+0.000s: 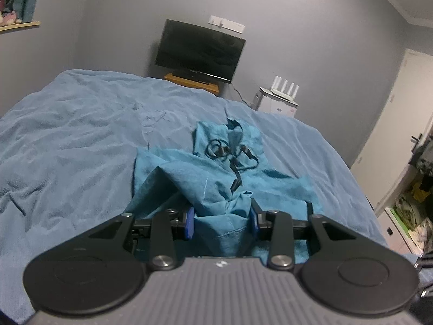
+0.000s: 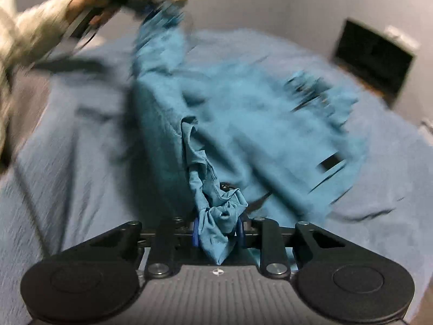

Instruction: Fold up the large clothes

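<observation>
Lying on the fuzzy blue bed, the soft teal garment is bunching up in wrinkly folds. The left tongs are squeezing a thick fold. The right tongs are pinching a crumpled corner. A black cord is curling on top. The right view is blurry.

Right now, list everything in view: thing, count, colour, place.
Garment: one, teal, on the bed, bunched in both grippers.
Cord: one, black, on the garment.
Blanket: one, light blue, covering the bed.
Television: one, black, on a wooden stand by the wall.
Cabinet: one, white, right of the television.
Door: one, white, far right.
Left hand-held gripper: one, black, shut on garment.
Right hand-held gripper: one, black, shut on garment.
Sleeve: one, pale, upper left.
</observation>
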Tool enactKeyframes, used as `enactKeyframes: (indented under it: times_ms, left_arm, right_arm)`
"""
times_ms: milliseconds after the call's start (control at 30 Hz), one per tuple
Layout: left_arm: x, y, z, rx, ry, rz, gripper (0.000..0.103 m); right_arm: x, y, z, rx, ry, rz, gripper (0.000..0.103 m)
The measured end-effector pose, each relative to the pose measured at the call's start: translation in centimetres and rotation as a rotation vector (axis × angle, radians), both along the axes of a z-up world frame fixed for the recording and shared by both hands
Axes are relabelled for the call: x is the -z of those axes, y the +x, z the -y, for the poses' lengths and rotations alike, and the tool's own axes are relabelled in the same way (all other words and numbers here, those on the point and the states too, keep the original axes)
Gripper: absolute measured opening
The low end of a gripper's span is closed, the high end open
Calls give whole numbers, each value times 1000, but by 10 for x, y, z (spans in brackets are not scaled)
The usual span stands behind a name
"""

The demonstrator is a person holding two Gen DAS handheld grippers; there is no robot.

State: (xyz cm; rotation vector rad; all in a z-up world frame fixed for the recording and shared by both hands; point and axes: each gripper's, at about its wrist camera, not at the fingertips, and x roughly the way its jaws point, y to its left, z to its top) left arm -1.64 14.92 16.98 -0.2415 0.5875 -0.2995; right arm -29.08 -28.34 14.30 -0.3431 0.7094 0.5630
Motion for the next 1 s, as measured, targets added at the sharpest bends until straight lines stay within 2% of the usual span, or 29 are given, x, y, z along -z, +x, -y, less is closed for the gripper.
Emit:
enactKeyframes:
  times_ms: [200,333,467,600,733,800,867,933,1000]
  left_arm:
    - [9,39,-11,-86,-63,10,36]
    - [17,79,-2,-104,-29,7,36]
    - [28,136,12,-121,29,-16,36]
    - [54,205,18,-166,25,-87,36]
    - [76,258,26,-212,63,-110,36]
    - [84,277,25,-233,47,-107,36]
    - [91,293,21,-248,-8,-112,38]
    - [97,302,15,-263,-66,-113,47]
    - [100,301,10,-292,-79,-85,68]
  right_arm:
    - [-38,57,32,217,102,224,25]
    - [-31,119,40,361,141,292,25]
    - [-8,189,46,486,154,262,23]
    - [10,255,55,580,187,216,23]
    - [31,322,56,637,182,211,23]
    - [40,348,53,646,138,233,23]
    - [52,373,52,667,110,238,23]
    - [66,397,48,690,96,222,23]
    - [81,416,45,709,82,197,23]
